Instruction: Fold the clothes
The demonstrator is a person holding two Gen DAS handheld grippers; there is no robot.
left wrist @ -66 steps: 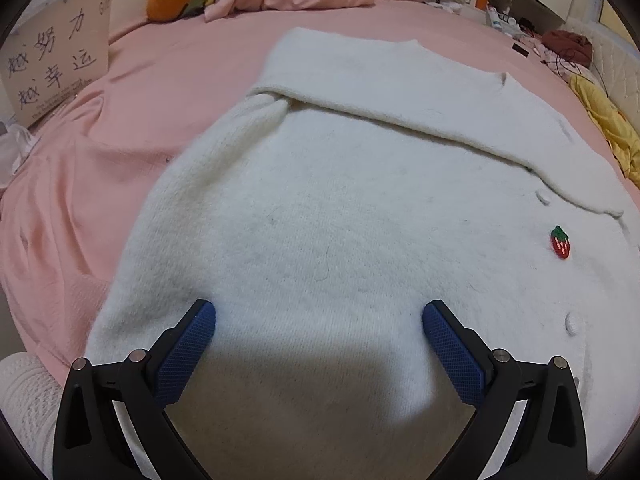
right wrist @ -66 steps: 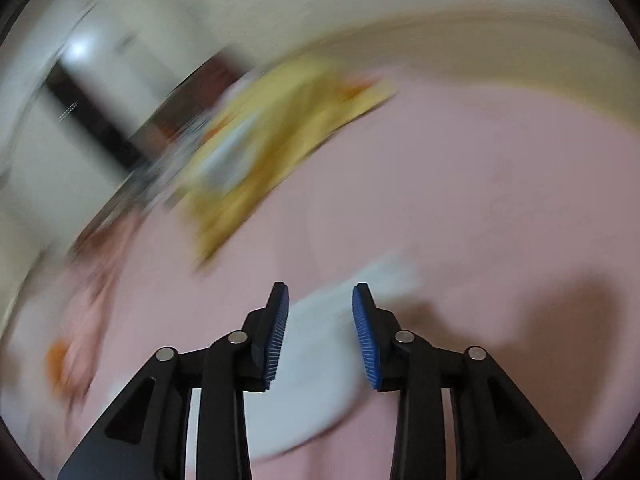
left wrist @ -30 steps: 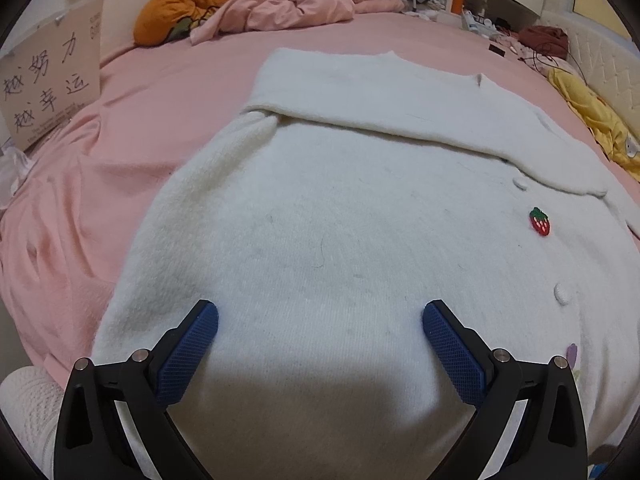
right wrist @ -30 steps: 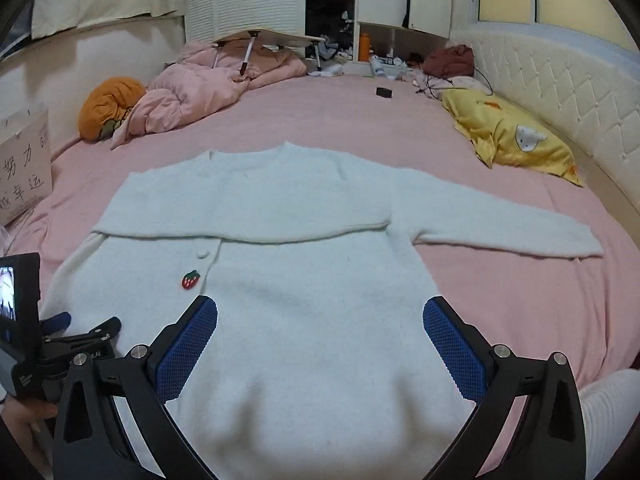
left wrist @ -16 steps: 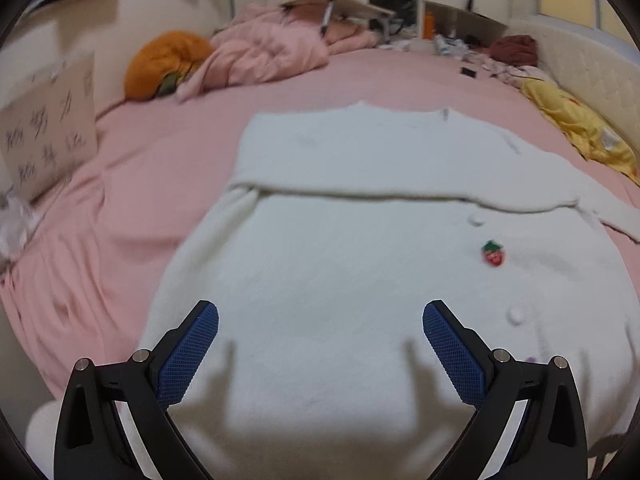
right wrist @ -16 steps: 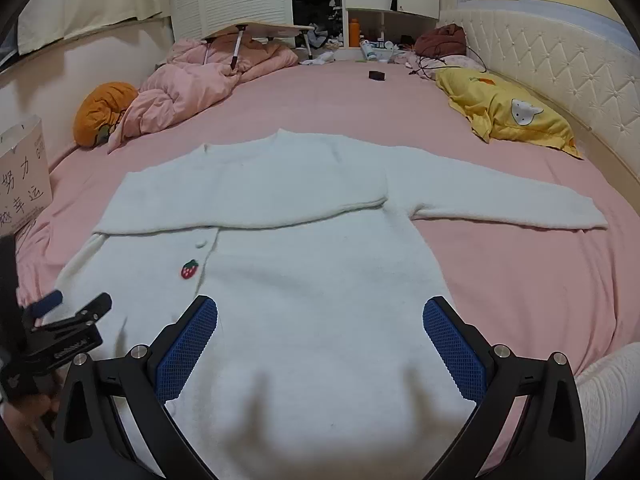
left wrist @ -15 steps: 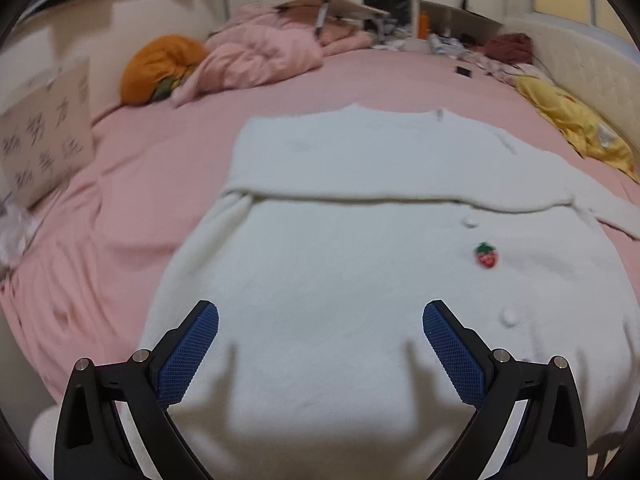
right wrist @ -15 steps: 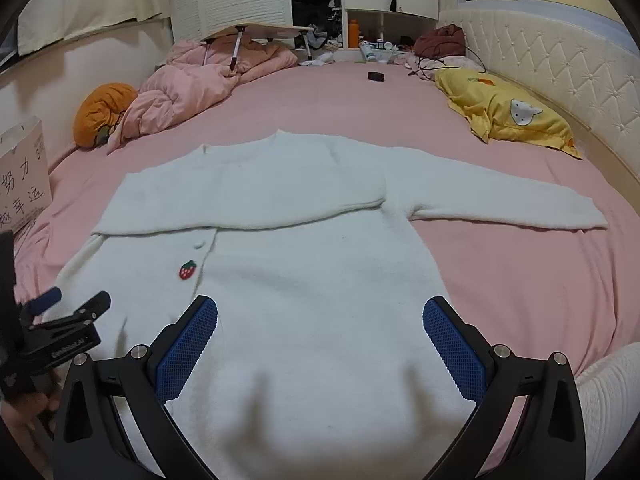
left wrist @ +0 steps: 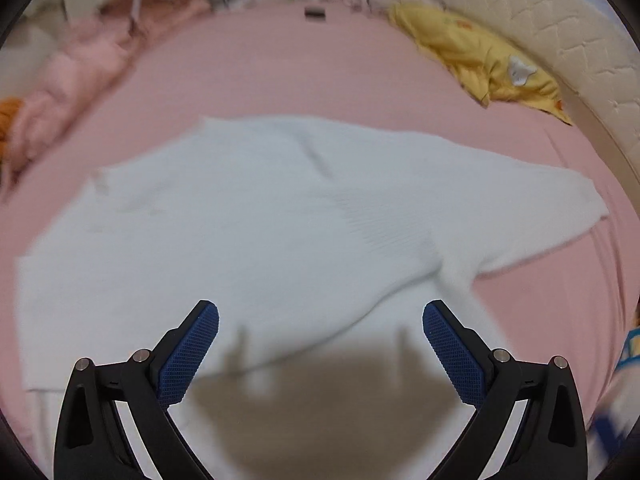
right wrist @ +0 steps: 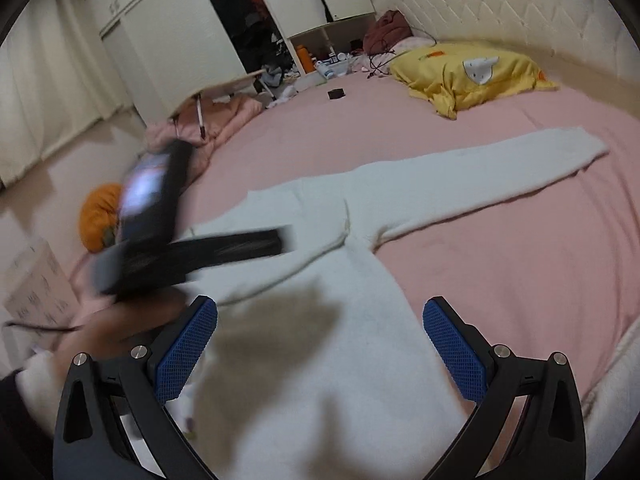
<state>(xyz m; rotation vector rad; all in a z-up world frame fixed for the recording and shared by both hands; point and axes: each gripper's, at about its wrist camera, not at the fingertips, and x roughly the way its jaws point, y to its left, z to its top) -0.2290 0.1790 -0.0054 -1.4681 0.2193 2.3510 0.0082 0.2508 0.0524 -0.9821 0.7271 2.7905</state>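
1. On the pink bed (right wrist: 500,264) a white knitted cardigan (right wrist: 340,340) is spread flat; its fabric is seen as soft and fuzzy, pale against the pink sheet.
2. One sleeve (right wrist: 480,176) is stretched straight out from the cardigan's body toward the yellow pillow (right wrist: 468,72); the other side is folded across the chest, so that a folded edge runs over the body.
3. Above the cardigan's lower part the right gripper (right wrist: 320,344) is held with its blue-padded fingers spread wide; nothing is gripped between them.
4. Over the cardigan the left gripper (left wrist: 320,344) is likewise held wide open and empty; its view is blurred, and the cardigan (left wrist: 260,232) is shown there only as a smeared white shape.
5. In the right wrist view the left gripper's black body (right wrist: 192,256) is seen blurred above the cardigan's folded side, with a hand (right wrist: 120,324) beneath it.
6. Beyond the cardigan a crumpled pink blanket (right wrist: 216,120) and an orange cushion (right wrist: 96,216) are seen at the bed's far edge.
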